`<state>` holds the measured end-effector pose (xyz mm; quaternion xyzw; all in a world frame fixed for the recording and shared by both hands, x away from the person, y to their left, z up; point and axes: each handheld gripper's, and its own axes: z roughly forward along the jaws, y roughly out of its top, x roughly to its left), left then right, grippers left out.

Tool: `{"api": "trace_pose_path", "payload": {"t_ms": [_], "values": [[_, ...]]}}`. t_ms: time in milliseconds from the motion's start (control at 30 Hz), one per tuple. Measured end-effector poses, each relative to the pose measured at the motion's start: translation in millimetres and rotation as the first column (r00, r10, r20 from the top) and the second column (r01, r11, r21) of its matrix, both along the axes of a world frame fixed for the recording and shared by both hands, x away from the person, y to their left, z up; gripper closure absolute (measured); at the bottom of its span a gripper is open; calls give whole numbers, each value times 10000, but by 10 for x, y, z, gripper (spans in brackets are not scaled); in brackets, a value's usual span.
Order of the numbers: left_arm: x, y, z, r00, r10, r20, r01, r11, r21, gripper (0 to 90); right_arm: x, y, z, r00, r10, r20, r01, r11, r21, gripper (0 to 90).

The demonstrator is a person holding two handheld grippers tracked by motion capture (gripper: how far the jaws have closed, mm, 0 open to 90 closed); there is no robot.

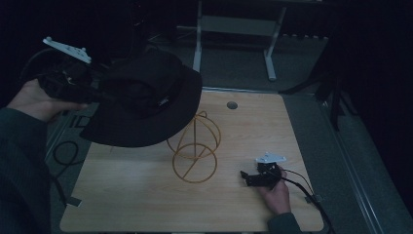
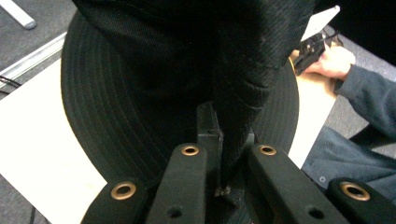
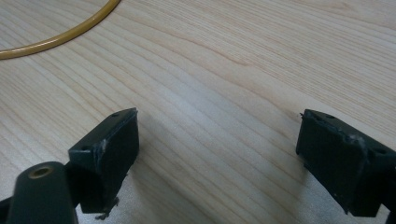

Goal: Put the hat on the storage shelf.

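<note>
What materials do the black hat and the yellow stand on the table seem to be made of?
Hat: probably woven cloth, matte; fine ribbing and stitched rings show on the brim. Stand: thin bent rod, likely coated metal wire, with a smooth, slightly glossy yellow surface.

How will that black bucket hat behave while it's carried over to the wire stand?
Probably floppy: the black hat is pinched by a fold of cloth in the left gripper and its brim droops. It likely weighs little. The wire stand looks light and might tip if bumped.

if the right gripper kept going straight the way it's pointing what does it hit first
Probably the yellow wire stand: the right gripper, jaws open, lies low on the wooden table aimed toward the stand's base ring. Only bare wood lies between, though depth is unclear.
</note>
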<state>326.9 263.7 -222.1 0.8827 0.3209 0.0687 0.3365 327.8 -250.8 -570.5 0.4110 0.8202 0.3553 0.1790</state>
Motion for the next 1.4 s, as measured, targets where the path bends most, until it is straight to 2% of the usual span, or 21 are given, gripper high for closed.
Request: {"api": "trace_pose_path", "payload": {"t_ms": [367, 567, 1200, 1400], "values": [[20, -284, 40, 9978, -668, 37, 667, 9976, 194, 883, 0, 0, -1, 10000, -1, 5, 1, 10000, 8, 130], [48, -435, 16, 9936, -1128, -49, 1129, 9934, 214, 883, 0, 0, -1, 10000, -1, 2, 1, 10000, 7, 130], [102, -776, -113, 9839, -1765, -263, 1778, 9823, 595, 881, 0, 0, 0, 10000, -5, 0, 5, 10000, -5, 130], [119, -862, -170, 9809, -1906, -377, 1926, 9794, 600, 881, -1, 0, 0, 10000, -6, -2, 6, 10000, -2, 130]]}}
